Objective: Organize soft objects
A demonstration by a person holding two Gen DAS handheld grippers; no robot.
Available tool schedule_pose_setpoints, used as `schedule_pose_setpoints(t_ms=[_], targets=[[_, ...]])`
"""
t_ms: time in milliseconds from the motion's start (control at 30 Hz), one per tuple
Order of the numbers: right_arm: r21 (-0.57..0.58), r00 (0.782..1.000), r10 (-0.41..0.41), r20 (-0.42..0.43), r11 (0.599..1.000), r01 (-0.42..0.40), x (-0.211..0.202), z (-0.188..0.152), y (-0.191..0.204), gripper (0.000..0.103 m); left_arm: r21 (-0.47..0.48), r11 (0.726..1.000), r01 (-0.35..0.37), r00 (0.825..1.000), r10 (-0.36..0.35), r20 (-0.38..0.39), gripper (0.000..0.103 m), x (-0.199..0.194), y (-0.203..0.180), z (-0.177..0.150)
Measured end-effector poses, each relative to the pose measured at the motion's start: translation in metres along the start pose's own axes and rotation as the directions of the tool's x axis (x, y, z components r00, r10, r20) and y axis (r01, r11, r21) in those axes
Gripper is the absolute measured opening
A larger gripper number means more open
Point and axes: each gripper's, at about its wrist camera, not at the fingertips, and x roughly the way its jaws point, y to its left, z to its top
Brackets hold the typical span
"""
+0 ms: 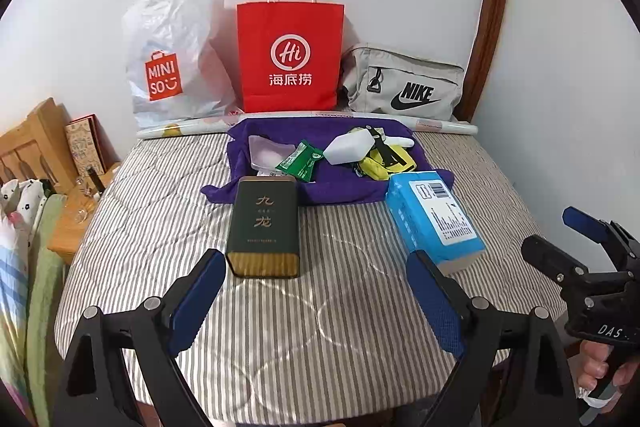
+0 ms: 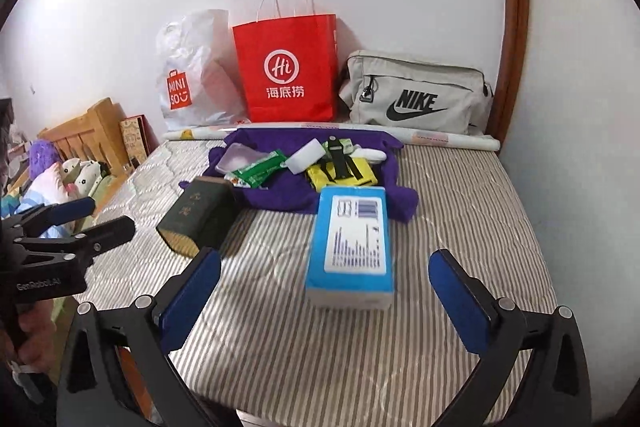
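Note:
A purple towel (image 1: pixel 340 187) (image 2: pixel 280 195) lies spread on the striped mattress (image 1: pixel 320 307). On it are a white sponge block (image 1: pixel 350 147), a green packet (image 1: pixel 302 161), a clear pouch (image 1: pixel 264 153) and a yellow and black item (image 1: pixel 386 161). A dark green tin (image 1: pixel 264 227) (image 2: pixel 200 217) and a blue tissue pack (image 1: pixel 434 215) (image 2: pixel 352 243) lie in front of the towel. My left gripper (image 1: pixel 316 283) is open and empty just short of the tin. My right gripper (image 2: pixel 324 287) is open and empty just short of the tissue pack.
A white Miniso plastic bag (image 1: pixel 172 63), a red paper bag (image 1: pixel 290 55) and a grey Nike bag (image 1: pixel 404 87) stand against the back wall behind a rolled sheet (image 1: pixel 304 125). A wooden headboard (image 1: pixel 36 147) and bedding are on the left.

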Motion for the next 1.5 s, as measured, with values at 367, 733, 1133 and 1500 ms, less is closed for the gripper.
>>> schedule_pose_setpoints(t_ms=[367, 733, 1133, 1500], targets=[[0.013, 1.0, 0.015, 0.024, 1.0, -0.015, -0.027, -0.02, -0.003, 0.102, -0.009, 1.0, -0.013, 1.0, 0.014, 0.023, 0.092, -0.02, -0.008, -0.023], [0.025, 0.999, 0.012, 0.041, 1.0, -0.013, -0.04, -0.029, -0.005, 0.102, 0.004, 1.0, -0.018, 0.999, 0.018, 0.039, 0.092, -0.032, -0.015, -0.03], [0.017, 0.998, 0.016, 0.058, 1.0, -0.017, -0.049, -0.029, 0.001, 0.102, 0.003, 1.0, -0.012, 0.999, 0.012, 0.045, 0.092, -0.037, -0.015, -0.032], [0.015, 0.998, 0.018, 0.061, 1.0, -0.019, -0.051, -0.03, 0.002, 0.102, 0.002, 1.0, -0.01, 0.999, 0.01, 0.045, 0.092, -0.038, -0.013, -0.032]])
